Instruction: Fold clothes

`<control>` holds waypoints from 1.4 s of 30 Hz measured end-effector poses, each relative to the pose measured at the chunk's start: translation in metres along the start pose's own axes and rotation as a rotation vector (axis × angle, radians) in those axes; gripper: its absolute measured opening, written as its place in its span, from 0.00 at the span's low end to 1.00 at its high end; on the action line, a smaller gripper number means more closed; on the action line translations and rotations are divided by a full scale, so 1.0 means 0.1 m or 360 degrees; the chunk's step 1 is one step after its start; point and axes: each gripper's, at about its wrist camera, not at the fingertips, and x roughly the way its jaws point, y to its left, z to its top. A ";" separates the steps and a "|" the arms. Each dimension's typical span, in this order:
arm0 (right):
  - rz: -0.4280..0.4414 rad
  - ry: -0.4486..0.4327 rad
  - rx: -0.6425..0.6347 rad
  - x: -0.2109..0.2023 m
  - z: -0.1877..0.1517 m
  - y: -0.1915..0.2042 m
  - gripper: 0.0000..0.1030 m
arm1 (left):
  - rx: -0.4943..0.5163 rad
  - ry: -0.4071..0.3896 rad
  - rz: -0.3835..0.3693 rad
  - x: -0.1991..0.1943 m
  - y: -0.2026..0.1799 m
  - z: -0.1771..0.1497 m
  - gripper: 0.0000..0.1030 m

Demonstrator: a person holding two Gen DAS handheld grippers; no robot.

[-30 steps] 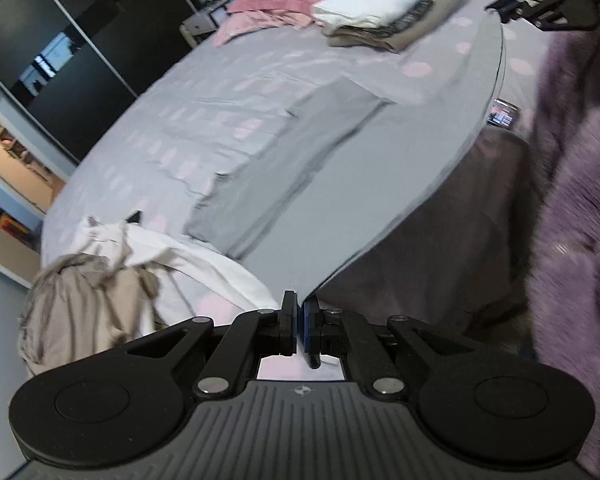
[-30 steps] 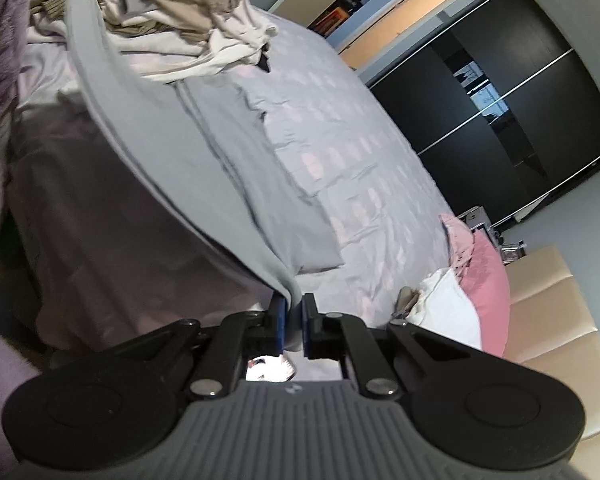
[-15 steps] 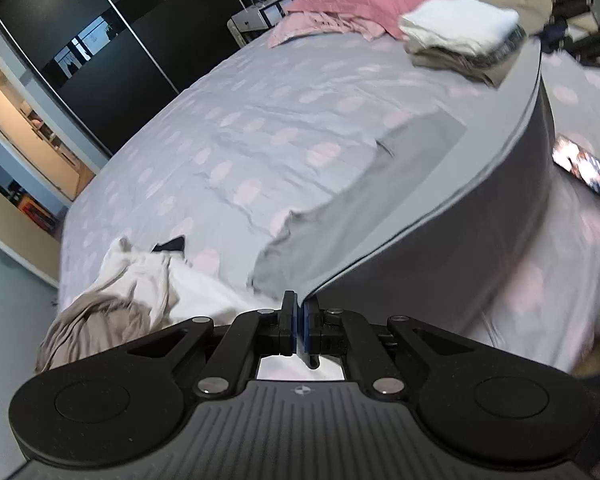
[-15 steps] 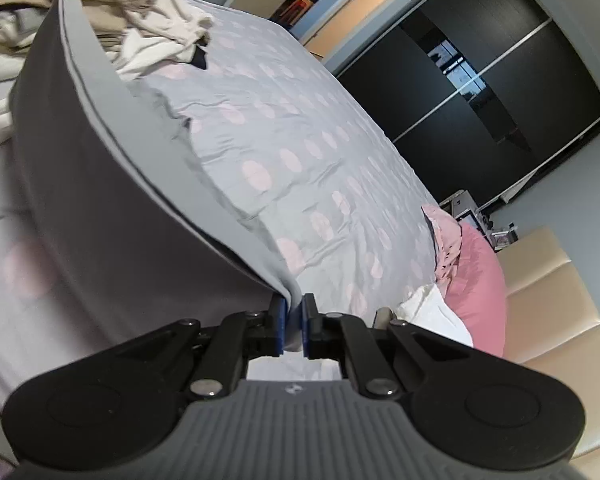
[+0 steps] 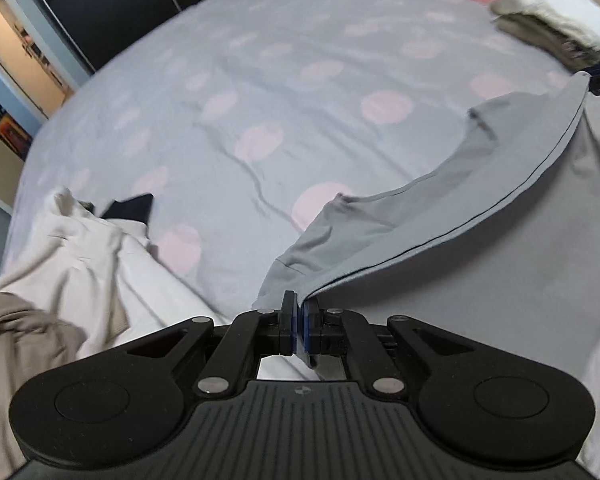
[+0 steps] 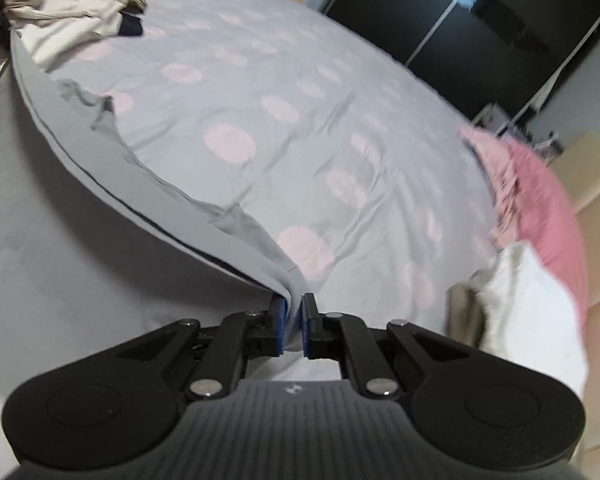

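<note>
Holding a plain grey cloth garment with a thin dark seam line (image 5: 440, 208) stretched between both grippers, above a grey bedspread dotted with pale pink circles (image 5: 260, 92). Left gripper (image 5: 299, 322) pinching one corner, fingers pressed tight on the fabric; right gripper (image 6: 293, 324) pinching the other corner, fingers nearly together with a fold of cloth bunched between them. Sagging in the middle, with a loose flap trailing onto the bedspread beyond the taut edge.

Risking a slip on the right side, judging by the thicker bunch and the slight gap between those fingers: any sharp tug apart likely pulling the corner free. Risking a crooked fold too, with the trailing flap already creased and liable to get trapped underneath on laying down. Also nearing a heap of cream and beige crumpled clothes (image 5: 60, 280) on the left and a folded stack of white and tan items (image 6: 532, 312) by a pink pillow (image 6: 548, 200); swinging wide possibly dragging or toppling either.
</note>
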 end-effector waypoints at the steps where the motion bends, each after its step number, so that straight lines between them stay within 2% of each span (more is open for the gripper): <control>1: 0.0014 0.0022 0.0024 0.12 0.01 -0.01 0.08 | -0.0014 0.0011 -0.0003 0.10 0.02 0.02 0.01; 6: 0.0064 0.0100 0.0154 0.60 0.02 -0.11 0.09 | -0.0099 0.0046 -0.0043 0.48 0.10 0.07 0.01; 11: 0.0118 0.0158 0.0220 0.90 0.00 -0.12 0.09 | -0.0164 0.0047 -0.0075 0.70 0.15 0.04 0.01; 15: 0.0145 0.0172 0.0289 0.99 -0.03 -0.15 0.09 | -0.0224 0.0036 -0.0101 0.74 0.19 0.01 0.01; 19: 0.0191 0.0164 0.0372 0.92 0.03 -0.27 0.09 | -0.0281 -0.0002 -0.0125 0.61 0.28 0.04 0.01; 24: 0.0238 0.0189 0.0552 0.99 0.08 -0.43 0.09 | -0.0320 0.0063 -0.0095 0.74 0.29 0.14 0.02; 27: 0.0207 0.0257 0.0547 1.10 0.08 -0.35 0.13 | -0.0380 0.0084 -0.0037 0.83 0.30 0.15 0.24; 30: 0.0133 0.0231 0.0548 1.08 0.07 -0.34 0.21 | -0.0494 0.0025 -0.0053 0.81 0.38 0.06 0.28; 34: 0.0018 0.0226 0.0720 1.03 0.01 -0.52 0.24 | -0.0575 -0.0108 -0.0004 0.66 0.44 -0.07 0.50; 39: -0.0037 0.0264 0.0920 0.92 -0.09 -0.68 0.25 | -0.0688 -0.0128 -0.0045 0.57 0.51 -0.07 0.52; 40: -0.0035 0.0261 0.0939 0.87 -0.09 -0.68 0.25 | -0.0717 -0.0097 -0.0060 0.57 0.54 -0.05 0.54; 42: -0.0031 0.0254 0.0974 0.77 -0.09 -0.67 0.26 | -0.0812 0.0049 -0.0103 0.61 0.61 0.02 0.53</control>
